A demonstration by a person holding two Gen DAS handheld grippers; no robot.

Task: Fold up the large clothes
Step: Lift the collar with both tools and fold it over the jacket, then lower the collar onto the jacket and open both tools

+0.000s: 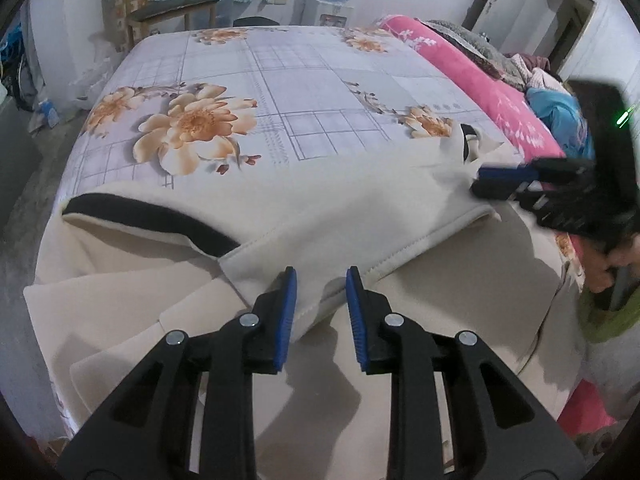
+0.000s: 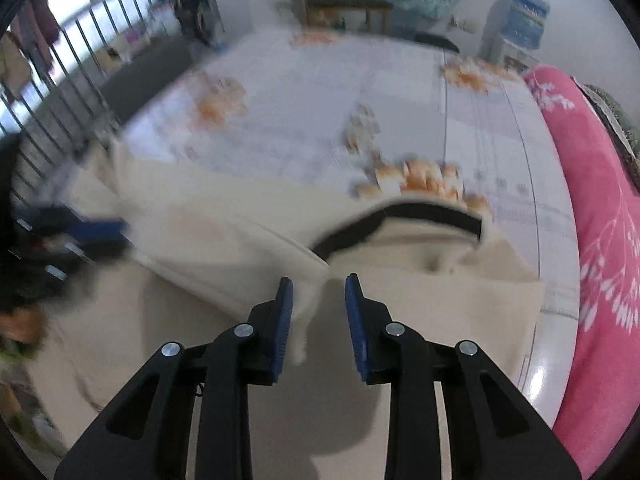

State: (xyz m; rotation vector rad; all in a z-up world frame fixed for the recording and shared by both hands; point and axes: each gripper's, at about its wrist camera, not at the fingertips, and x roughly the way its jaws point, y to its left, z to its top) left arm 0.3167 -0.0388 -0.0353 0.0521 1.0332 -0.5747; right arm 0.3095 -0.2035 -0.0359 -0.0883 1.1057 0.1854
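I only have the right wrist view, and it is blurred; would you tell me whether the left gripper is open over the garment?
Observer: Yes. The left gripper is open, with the folded hem of the cream garment lying between its fingers.
Operator: Thank you. Is there a second black cuff beyond the one I see?
Observer: Yes, a black cuff lies at the garment's left end in the left wrist view.
Operator: And where does my right gripper sit from there?
Observer: The right gripper is at the garment's right end, close to a small black trim. Its fingers overlap from this angle.
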